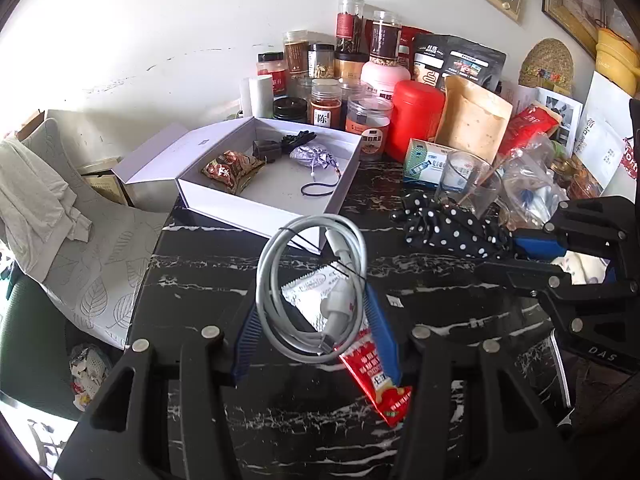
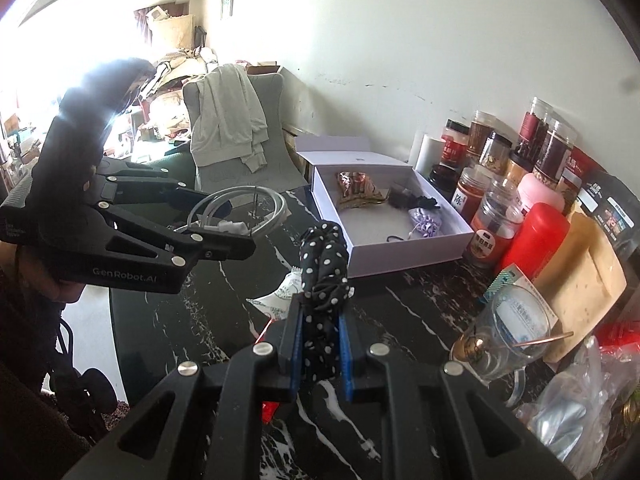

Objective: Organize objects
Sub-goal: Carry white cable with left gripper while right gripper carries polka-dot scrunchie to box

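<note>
Left gripper (image 1: pixel 316 328) pinching coiled cable (image 1: pixel 308 280), right gripper (image 2: pixel 320 344) clamping polka-dot scrunchie (image 2: pixel 324 264); white box (image 1: pixel 256 200) ahead, nearer left.

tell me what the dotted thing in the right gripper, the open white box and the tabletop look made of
Dotted thing: soft woven fabric, matte; it bunches and creases in the right gripper.
White box: likely rigid cardboard, smooth matte, with thick straight walls.
Tabletop: black white-veined stone or a lookalike, glossy; it mirrors light.

Bright daylight, blown-out glare left of the grey chair (image 2: pixel 236 128), fisheye-bent dark corners, slight softness throughout.
</note>
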The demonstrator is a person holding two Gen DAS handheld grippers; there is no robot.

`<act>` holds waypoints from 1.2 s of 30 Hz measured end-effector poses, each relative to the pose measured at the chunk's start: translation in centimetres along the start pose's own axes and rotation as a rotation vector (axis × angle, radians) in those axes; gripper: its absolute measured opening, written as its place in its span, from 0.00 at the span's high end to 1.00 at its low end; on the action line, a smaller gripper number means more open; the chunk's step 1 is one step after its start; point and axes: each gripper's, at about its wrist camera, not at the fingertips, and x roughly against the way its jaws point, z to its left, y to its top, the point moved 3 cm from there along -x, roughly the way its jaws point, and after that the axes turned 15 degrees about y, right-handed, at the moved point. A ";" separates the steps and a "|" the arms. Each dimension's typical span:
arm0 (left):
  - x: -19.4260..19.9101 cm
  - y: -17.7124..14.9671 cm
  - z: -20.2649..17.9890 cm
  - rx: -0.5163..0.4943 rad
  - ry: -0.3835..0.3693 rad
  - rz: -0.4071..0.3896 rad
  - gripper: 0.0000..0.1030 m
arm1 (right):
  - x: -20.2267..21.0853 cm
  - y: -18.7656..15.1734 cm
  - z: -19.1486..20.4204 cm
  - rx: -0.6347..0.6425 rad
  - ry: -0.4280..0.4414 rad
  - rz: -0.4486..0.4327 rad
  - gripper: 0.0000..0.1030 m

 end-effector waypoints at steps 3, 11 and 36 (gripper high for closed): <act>-1.2 1.3 0.0 -0.004 0.000 0.003 0.53 | -0.5 0.9 -0.9 -0.002 -0.001 -0.002 0.86; -4.8 5.0 -0.2 -0.033 -0.015 0.004 0.53 | -2.3 3.3 -4.1 -0.012 -0.016 -0.010 0.86; -16.5 15.7 1.1 -0.049 -0.026 0.000 0.53 | -8.2 10.4 -13.5 -0.060 -0.082 -0.062 0.86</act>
